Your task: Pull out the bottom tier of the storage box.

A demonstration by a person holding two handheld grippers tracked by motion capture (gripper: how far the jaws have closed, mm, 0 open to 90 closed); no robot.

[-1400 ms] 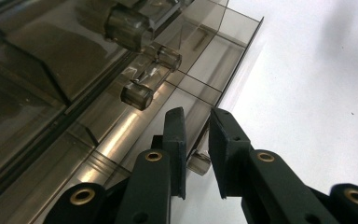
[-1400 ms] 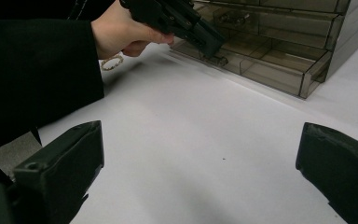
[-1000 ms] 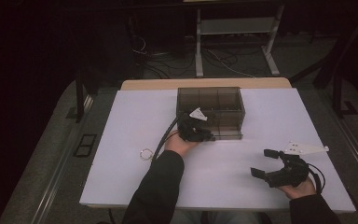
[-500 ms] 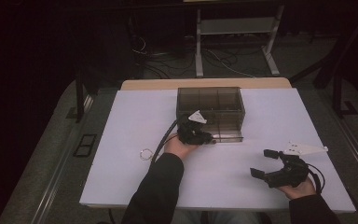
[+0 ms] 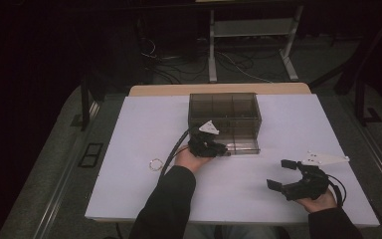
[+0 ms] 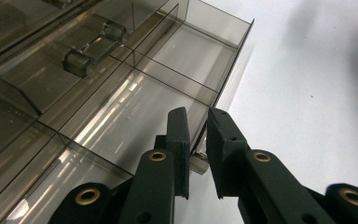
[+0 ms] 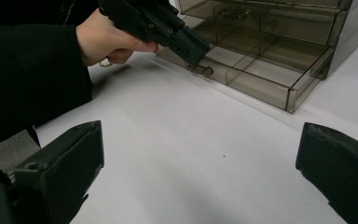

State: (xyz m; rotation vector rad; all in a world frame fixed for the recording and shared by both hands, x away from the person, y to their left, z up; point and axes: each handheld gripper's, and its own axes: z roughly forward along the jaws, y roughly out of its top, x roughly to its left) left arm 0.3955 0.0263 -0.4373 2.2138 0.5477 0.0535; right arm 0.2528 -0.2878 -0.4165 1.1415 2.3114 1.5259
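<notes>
Right tongs [image 5: 282, 175] rest near the worktop's [image 5: 139, 134] front edge, jaws wide apart, nothing between. Farther in, left tongs [image 5: 221, 150] are clamped on the handle [image 7: 206, 71] of the lowest drawer [image 5: 242, 145], pulled partway out of the smoky clear drawer box [image 5: 224, 107] mid-worktop.

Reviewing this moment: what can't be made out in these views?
- Drawer knob: in the left gripper view the jaws cover it.
- Ring on the table: too small in the high view to identify.
- Right gripper: its jaw tips are cut off by the right gripper view's edges.
</notes>
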